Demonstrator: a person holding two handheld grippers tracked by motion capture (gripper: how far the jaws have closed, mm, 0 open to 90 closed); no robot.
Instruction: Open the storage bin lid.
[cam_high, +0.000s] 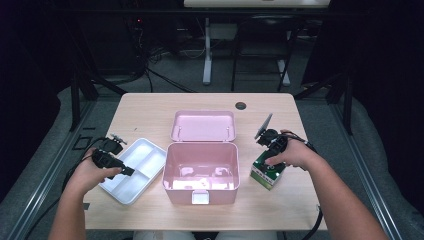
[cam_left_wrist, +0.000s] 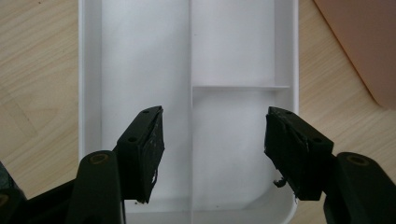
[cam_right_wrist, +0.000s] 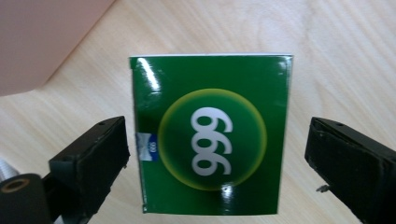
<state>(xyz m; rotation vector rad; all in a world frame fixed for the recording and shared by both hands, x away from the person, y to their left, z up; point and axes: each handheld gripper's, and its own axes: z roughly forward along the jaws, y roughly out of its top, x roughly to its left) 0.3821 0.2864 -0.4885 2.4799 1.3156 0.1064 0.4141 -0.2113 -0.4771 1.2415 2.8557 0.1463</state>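
**Green box bracketed, not yet gripped**

Your right hand-held gripper (cam_right_wrist: 217, 154) hangs over the green box (cam_right_wrist: 212, 135) with its jaws spread wide — one pad stands just off the box's left edge, the other well clear of its right edge, so nothing is pressed. The box sits on the wooden counter (cam_high: 145, 112) just to the right of the pink case (cam_high: 201, 172), near the front right of the counter; its glossy top carries a yellow-green circle with white numerals. From the high view your right hand (cam_high: 290, 152) covers most of the box, so whether a pad brushes it there is hard to say.

The pink case stands open in the middle of the counter, its lid (cam_high: 203, 125) laid back behind it.

Your left hand-held gripper (cam_left_wrist: 215, 149) is released too — its jaws gape above the white divided tray (cam_left_wrist: 88, 70), which lies on the counter left of the case, holding nothing. A divider runs down the tray between the two jaws
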